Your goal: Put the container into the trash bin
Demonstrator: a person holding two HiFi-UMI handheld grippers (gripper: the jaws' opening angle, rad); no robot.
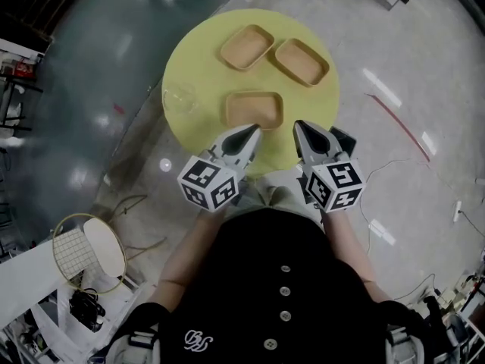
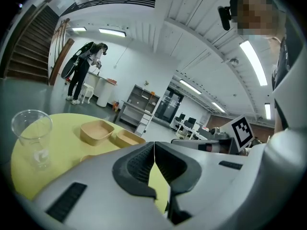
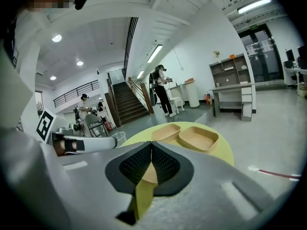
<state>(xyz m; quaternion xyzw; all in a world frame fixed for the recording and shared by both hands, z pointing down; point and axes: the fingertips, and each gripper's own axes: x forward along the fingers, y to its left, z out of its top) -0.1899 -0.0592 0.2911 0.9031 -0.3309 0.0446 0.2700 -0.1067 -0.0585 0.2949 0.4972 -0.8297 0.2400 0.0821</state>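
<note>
1. The round yellow table (image 1: 197, 63) is in front of you.
2. Your left gripper (image 1: 250, 132) and right gripper (image 1: 302, 127) are both squeezed shut and hold nothing.
3. The nearest container (image 1: 254, 110) lies on the table, just past both tips. Two other containers (image 1: 247, 47) (image 1: 301, 61) lie farther off.
4. A clear cup (image 1: 180, 97) stands to the left.

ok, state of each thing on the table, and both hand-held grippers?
Near container: upright, empty, on the table.
Far-left container: upright, empty.
Far-right container: upright, empty.
Cup: upright, empty.
Left hand-held gripper: shut, holding nothing.
Right hand-held gripper: shut, holding nothing.
</note>
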